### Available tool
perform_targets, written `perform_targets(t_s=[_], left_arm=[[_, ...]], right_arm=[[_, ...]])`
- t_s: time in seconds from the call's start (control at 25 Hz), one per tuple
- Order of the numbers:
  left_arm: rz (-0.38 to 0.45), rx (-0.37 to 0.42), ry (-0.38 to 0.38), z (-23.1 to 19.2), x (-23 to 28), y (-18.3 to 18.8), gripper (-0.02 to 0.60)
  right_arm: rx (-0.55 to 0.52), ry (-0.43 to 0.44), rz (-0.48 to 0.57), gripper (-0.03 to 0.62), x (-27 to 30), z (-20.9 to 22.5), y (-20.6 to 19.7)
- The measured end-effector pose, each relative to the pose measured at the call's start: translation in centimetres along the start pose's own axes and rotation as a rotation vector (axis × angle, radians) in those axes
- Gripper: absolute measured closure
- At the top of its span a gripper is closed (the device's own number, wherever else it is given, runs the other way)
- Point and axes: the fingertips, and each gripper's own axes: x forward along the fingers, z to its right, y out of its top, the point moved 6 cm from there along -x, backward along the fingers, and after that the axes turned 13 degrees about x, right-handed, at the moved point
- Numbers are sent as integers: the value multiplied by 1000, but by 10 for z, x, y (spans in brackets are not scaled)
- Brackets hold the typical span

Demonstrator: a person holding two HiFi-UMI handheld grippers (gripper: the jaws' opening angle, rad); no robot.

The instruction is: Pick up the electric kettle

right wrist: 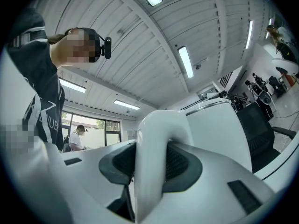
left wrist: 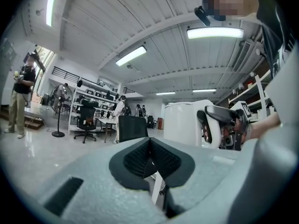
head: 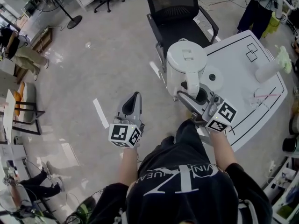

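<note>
Electric kettle [head: 186, 64] is upright, lid up, handle facing the person, just beside the white surface's [head: 243, 69] edge. The right claw [head: 195, 97] clamps its handle. The left claw [head: 132, 107] is closed and empty.

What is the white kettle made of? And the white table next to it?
Kettle: looks like smooth white plastic, slightly glossy; its handle shows soft highlights. Table: matte white top with thin black lines; maybe laminate or painted board, can't tell.
</note>
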Motion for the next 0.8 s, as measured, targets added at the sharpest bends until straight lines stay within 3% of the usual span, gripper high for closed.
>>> perform_targets(t_s=[0.8], left_arm=[[21, -3, 91, -9, -35, 1, 572]], right_arm=[[8, 40, -22, 461, 8, -14, -10]])
